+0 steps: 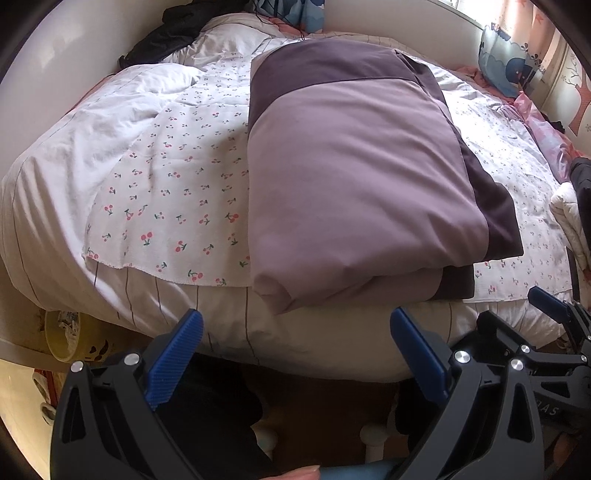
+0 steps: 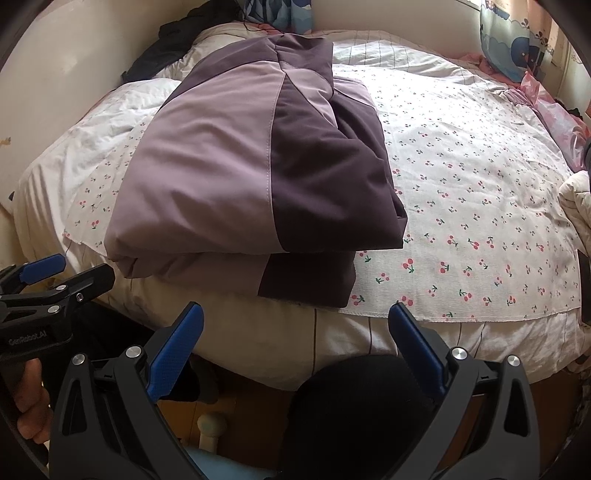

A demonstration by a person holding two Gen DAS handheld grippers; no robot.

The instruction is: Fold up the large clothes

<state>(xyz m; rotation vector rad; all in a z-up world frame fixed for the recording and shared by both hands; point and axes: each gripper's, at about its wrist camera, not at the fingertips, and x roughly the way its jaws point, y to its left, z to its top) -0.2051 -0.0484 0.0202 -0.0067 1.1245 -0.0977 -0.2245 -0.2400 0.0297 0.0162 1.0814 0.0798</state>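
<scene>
A large two-tone purple garment [image 1: 354, 177] lies folded into a thick rectangle on the bed, lilac on top with dark plum panels; the right wrist view shows the garment [image 2: 236, 177] left of centre. My left gripper [image 1: 295, 332] is open, held off the bed's near edge just below the garment's front fold, holding nothing. My right gripper [image 2: 295, 328] is open too, below the garment's dark corner, holding nothing. Each gripper shows at the other view's edge: the right gripper [image 1: 554, 306] and the left gripper [image 2: 44, 269].
A cherry-print cloth [image 2: 461, 206] covers the white striped duvet [image 1: 85, 133]. Dark clothing [image 1: 173, 33] is heaped at the bed's far end. A cartoon pillow [image 1: 506, 66] sits far right. A yellow basin [image 1: 66, 336] stands on the floor at left. A person's dark-clad legs [image 2: 362, 413] are below.
</scene>
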